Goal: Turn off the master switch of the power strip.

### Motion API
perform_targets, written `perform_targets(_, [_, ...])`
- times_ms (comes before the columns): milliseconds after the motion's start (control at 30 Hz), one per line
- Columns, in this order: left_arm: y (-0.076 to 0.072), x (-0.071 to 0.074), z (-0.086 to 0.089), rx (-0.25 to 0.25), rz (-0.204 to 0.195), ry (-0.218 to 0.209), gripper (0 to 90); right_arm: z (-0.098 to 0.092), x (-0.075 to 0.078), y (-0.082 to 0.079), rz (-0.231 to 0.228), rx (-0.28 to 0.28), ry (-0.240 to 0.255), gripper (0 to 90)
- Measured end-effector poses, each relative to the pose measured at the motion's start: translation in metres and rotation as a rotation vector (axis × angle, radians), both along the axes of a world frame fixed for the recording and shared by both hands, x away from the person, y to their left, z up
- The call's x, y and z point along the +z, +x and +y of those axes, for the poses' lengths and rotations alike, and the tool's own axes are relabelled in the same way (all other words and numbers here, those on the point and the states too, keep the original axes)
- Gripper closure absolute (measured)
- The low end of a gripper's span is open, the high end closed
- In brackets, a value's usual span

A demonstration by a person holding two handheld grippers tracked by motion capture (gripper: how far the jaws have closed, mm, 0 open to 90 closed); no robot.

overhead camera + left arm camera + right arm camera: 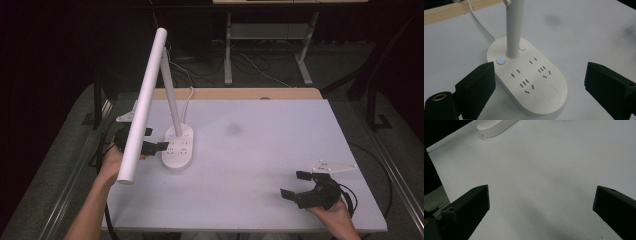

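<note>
A white desk lamp stands at the table's left, its oval base (178, 146) carrying socket slots and a lit blue button (501, 61). Its stem (514, 27) rises from the base and a long white lamp head (142, 105) slants down toward the front left. My left gripper (154, 140) is open just left of the base, and in the left gripper view (537, 85) its jaws stand on either side of the base's near end without touching it. My right gripper (298, 184) rests open at the front right, over bare table (541, 202).
The lamp's white cord (189, 100) runs back over the table's wooden rear edge (235, 93). The lamp base's end (495, 126) lies far off in the right gripper view. A faint grey smudge (233, 129) marks the white table top. Metal desk legs (228, 50) stand behind.
</note>
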State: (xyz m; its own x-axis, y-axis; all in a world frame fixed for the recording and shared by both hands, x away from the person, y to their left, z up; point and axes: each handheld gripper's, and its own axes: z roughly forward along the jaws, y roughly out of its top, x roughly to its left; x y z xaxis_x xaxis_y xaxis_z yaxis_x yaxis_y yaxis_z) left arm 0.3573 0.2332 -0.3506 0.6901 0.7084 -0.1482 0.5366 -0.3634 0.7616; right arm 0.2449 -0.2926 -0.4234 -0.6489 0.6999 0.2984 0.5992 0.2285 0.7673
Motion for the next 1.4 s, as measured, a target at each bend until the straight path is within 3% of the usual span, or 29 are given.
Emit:
perform_targets(400, [0.02,-0.009,-0.002,0.012,0.019,0.036,13.9,-0.001,0.0,0.0,-0.001,-0.004,-0.001,0.2])
perform_targets(800, [0.04,-0.013,-0.002,0.045,0.073,0.06,22.2,-0.001,-0.001,-0.001,-0.005,-0.005,-0.001,0.2])
perform_targets(1033, [0.051,-0.016,-0.001,0.039,0.095,0.06,37.3,-0.004,-0.001,-0.001,-0.009,-0.02,0.003,0.2])
perform_targets(1100, [0.053,-0.017,0.0,0.045,0.095,0.059,46.9,-0.004,0.0,-0.001,-0.01,-0.026,0.004,0.2])
perform_targets(1133, [0.054,-0.018,0.0,0.048,0.097,0.055,46.9,-0.004,0.0,-0.001,-0.01,-0.026,0.004,0.2])
perform_targets(1167, [0.056,-0.02,0.001,0.05,0.099,0.056,54.4,-0.004,0.0,-0.001,-0.014,-0.027,0.002,0.2])
perform_targets(1300, [0.06,-0.023,0.002,0.061,0.1,0.07,65.7,-0.004,0.0,-0.001,-0.013,-0.027,0.001,0.2])
perform_targets(1400, [0.064,-0.027,0.001,0.056,0.103,0.075,69.8,-0.003,0.0,0.0,-0.011,-0.025,-0.001,0.2])
